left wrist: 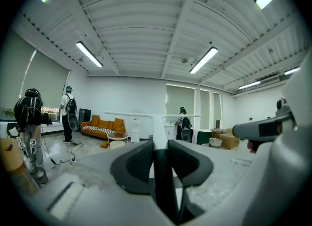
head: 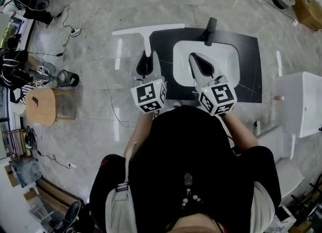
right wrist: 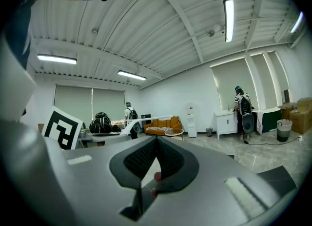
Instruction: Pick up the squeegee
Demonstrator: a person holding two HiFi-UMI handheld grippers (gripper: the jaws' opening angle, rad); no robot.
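I am gripping the squeegee (head: 147, 38) with my left gripper (head: 145, 65). In the left gripper view both dark pads are pressing on the white handle from either side, so that tool is clamped on it and nothing is loose.

The handle is running straight out along the line of the jaws. The long blade is sitting crosswise at the far end, like the bar of a T. From the head view the blade is lying over the pale floor (head: 100, 101), just left of the black mat (head: 249, 66), and reaching a little over the mat's near corner. It looks to be off the floor (I am judging that from how it stands against the far wall in the left gripper view).

My right gripper (head: 196, 58) is pinched closed on nothing, its tips meeting. It is hanging over the white tray (head: 180, 73) on the mat, beside the squeegee's handle but apart from it.

So the left hand has the thing, and the right is only near. What matters for the lift is that all the length and the wide blade are lying ahead of my grip. I am expecting the far end to want to dip or roll, so the hold on the handle has to stay firm.
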